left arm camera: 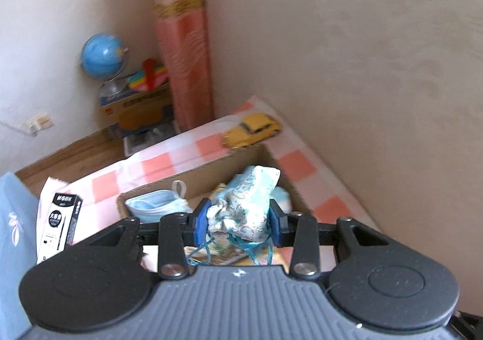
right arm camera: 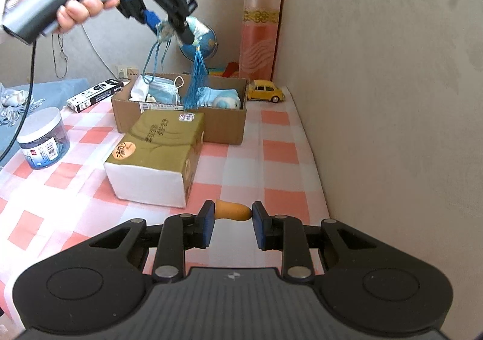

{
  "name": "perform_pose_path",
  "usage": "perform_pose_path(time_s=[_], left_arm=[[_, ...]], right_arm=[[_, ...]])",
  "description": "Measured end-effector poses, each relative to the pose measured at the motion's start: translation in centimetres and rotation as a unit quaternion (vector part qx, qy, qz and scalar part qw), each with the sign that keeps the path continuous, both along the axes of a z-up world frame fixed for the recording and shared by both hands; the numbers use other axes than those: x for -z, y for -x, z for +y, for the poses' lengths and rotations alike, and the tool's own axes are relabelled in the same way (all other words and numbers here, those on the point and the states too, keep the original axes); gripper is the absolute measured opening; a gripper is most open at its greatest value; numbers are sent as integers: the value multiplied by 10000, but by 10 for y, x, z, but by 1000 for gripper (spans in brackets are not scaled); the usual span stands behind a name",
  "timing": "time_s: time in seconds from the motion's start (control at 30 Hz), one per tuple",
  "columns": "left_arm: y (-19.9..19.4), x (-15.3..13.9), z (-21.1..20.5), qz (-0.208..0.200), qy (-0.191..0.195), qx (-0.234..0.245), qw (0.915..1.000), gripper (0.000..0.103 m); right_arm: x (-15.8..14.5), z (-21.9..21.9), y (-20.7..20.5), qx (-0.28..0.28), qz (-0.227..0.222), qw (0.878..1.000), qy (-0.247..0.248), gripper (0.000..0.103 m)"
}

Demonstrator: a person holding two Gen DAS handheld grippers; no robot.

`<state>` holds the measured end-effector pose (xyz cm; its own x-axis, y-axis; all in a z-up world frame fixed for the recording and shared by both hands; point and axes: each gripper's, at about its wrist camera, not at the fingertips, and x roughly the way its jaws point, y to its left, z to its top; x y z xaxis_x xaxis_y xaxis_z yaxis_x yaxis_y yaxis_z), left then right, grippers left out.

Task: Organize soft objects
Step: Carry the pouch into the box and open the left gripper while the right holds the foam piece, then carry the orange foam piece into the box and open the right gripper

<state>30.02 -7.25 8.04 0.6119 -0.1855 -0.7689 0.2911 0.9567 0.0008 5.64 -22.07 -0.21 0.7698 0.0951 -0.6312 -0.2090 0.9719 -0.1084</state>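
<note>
On the left, the left claw (right arm camera: 169, 27) is raised above the cardboard box (right arm camera: 181, 122) and is clamped on a patterned pouch (left arm camera: 244, 204), whose blue tassel (right arm camera: 196, 80) hangs down into the box. The box, at the far side of the checked surface (right arm camera: 271, 158), holds face masks (right arm camera: 163, 88) and pale blue soft things. Near its front lies a tissue pack (right arm camera: 157, 155). Further right, the right claw (right arm camera: 232, 219) stands parted, low over the surface, with a small orange object (right arm camera: 232, 210) lying between its fingers.
</note>
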Motion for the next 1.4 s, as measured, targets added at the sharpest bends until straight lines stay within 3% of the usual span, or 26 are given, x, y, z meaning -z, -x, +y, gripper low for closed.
perform_pose_path(time_s=[0.27, 0.4, 0.43, 0.47, 0.5, 0.83, 1.0, 1.2, 1.4], left_arm=[[-31, 25, 25, 56, -112, -542, 9984, 38], [-31, 36, 28, 125, -111, -536, 9984, 44], [-30, 38, 26, 147, -111, -517, 9985, 51], [-30, 41, 25, 206, -98, -502, 9985, 72], [-30, 44, 25, 278, -60, -469, 9985, 84], [4, 32, 30, 47, -159, -276, 9995, 91], [47, 21, 40, -149, -210, -205, 9995, 95], [114, 19, 57, -662, -231, -220, 9973, 101], [147, 26, 65, -774, -250, -437, 9957, 101]], right_arm=[[2, 5, -11, -52, 71, 9999, 80, 31], [6, 7, -17, -48, 139, 9998, 109, 31], [6, 8, -18, -46, 148, 9998, 126, 31], [7, 8, -20, -49, 152, 9998, 137, 31], [6, 9, -21, -55, 159, 9998, 138, 31], [-5, 12, -37, -145, 79, 9998, 81, 31], [-16, 19, -55, -278, -20, 9996, 17, 31], [-27, 32, -87, -503, -78, 9987, -58, 31], [-38, 56, -125, -835, -40, 9964, -124, 31]])
